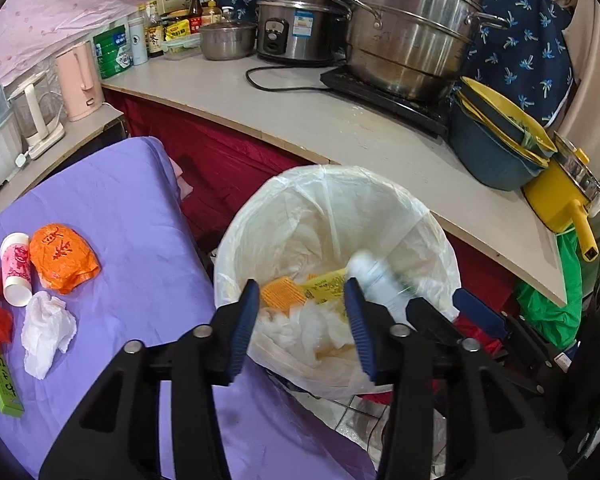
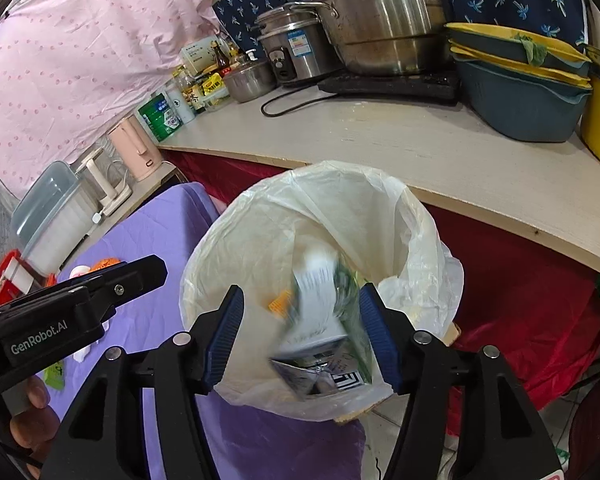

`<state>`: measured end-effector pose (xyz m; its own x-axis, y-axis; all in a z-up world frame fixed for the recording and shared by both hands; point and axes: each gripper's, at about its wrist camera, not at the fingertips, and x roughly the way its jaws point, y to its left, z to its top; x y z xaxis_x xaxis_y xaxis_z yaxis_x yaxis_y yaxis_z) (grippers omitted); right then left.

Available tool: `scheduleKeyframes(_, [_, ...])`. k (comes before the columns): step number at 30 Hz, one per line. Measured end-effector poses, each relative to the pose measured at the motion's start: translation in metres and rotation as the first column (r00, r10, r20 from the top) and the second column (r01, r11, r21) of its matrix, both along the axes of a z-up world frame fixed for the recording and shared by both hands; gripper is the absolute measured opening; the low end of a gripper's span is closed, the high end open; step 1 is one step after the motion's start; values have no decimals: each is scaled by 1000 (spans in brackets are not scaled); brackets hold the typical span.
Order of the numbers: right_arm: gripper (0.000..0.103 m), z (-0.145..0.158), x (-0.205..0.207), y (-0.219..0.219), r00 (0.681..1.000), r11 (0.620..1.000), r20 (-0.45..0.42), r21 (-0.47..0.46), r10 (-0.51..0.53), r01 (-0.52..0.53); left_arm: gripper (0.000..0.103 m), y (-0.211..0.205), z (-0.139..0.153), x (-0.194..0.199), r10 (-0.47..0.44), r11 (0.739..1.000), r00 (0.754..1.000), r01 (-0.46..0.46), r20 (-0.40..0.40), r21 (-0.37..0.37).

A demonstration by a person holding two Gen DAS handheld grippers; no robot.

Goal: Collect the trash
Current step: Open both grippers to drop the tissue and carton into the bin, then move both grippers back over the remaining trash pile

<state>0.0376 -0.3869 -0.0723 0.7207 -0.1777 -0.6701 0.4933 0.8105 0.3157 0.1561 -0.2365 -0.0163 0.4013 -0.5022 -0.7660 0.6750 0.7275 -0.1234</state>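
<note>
Both tongs angle downward; left tongs (image 1: 304, 312) gape; right tongs (image 2: 300, 320) spread apart.

Your left tool (image 1: 302, 316) is matt black plastic, its fingers (image 1: 246, 320) faced with ribbed blue rubbery pads; your right tool (image 2: 302, 334) looks the same. The bin liner (image 1: 380, 196) is thin, translucent white plastic film, crinkled and faintly glossy. The purple cloth (image 1: 132, 200) lies smooth and matt. On it you see a crumpled white tissue (image 1: 46, 330), a shiny orange plastic bag (image 1: 64, 258) and a paper cup (image 1: 16, 274). The counter (image 1: 300, 120) looks like pale, matt wood. The stacked steamer pot (image 1: 408, 28) is brushed, reflective steel. The carton (image 2: 324, 340) shows printed, slightly glossy card.
</note>
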Motion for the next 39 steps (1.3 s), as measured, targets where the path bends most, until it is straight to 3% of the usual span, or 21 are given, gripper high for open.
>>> scheduleKeyframes(7, [59, 13, -3, 5, 1000, 1000, 30, -5, 2, -2, 56, 16, 9, 6, 43, 999, 999, -43, 1, -22])
scheduleKeyframes(27, [61, 45, 9, 74, 991, 993, 70, -45, 116, -112, 56, 94, 26, 15, 187, 982, 982, -185, 39, -42])
scheduleKeyframes(39, [61, 50, 35, 135, 971, 972, 63, -63, 230, -226, 56, 167, 26, 29, 315, 948, 948, -313, 44, -55])
